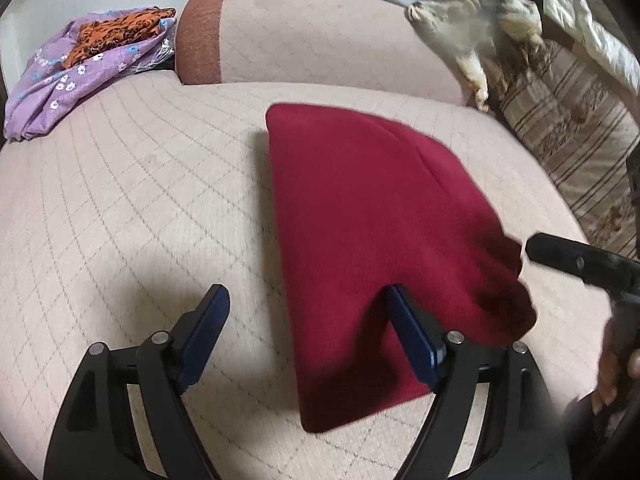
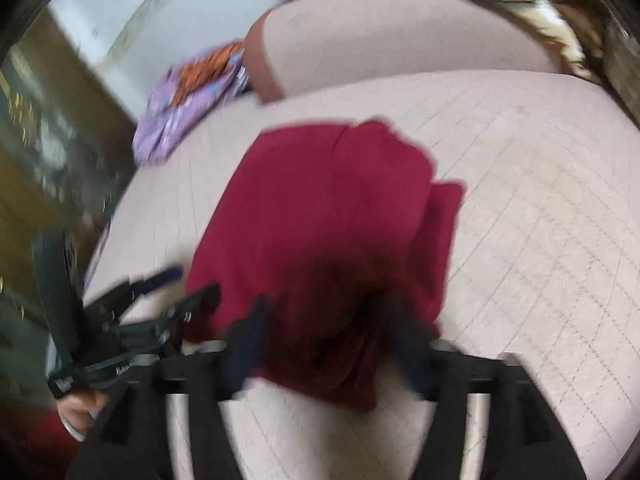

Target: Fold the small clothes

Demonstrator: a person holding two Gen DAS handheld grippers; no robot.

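A: While both claws hang over the quilted beige sofa seat (image 1: 120, 200), we log the red garment (image 1: 360, 220) lying folded and flat on it, centre of the left wrist view, running from about 12 o'clock down to 6.

B: Left gripper (image 1: 308, 292) state?

A: Spread wide. Its right blue pad (image 1: 412, 336) overlaps the garment's near edge; its left pad (image 1: 204, 332) is over bare cushion. We see no cloth pinched between them.

B: And the right gripper (image 2: 324, 320)?

A: Its own view is blurred. We read the fingers as spread apart, with the garment's near, rumpled end (image 2: 340, 360) between them; no pad visibly presses it. From the left view, one black finger (image 1: 560, 256) enters at 3 o'clock, its tip just beside the cloth's right edge.

B: Hands?

A: A hand (image 1: 616, 364) shows at 4 o'clock in the left view; another hand (image 2: 80, 408), gripping the left tool, at 8 o'clock in the right view.

B: Surroundings?

A: Purple flowered cloth (image 1: 60, 80) with an orange patterned piece (image 1: 120, 30) on it at 10 o'clock, well apart from the garment. Backrest cushion (image 1: 320, 40) at 12. Striped fabric (image 1: 560, 128) at 2 o'clock.
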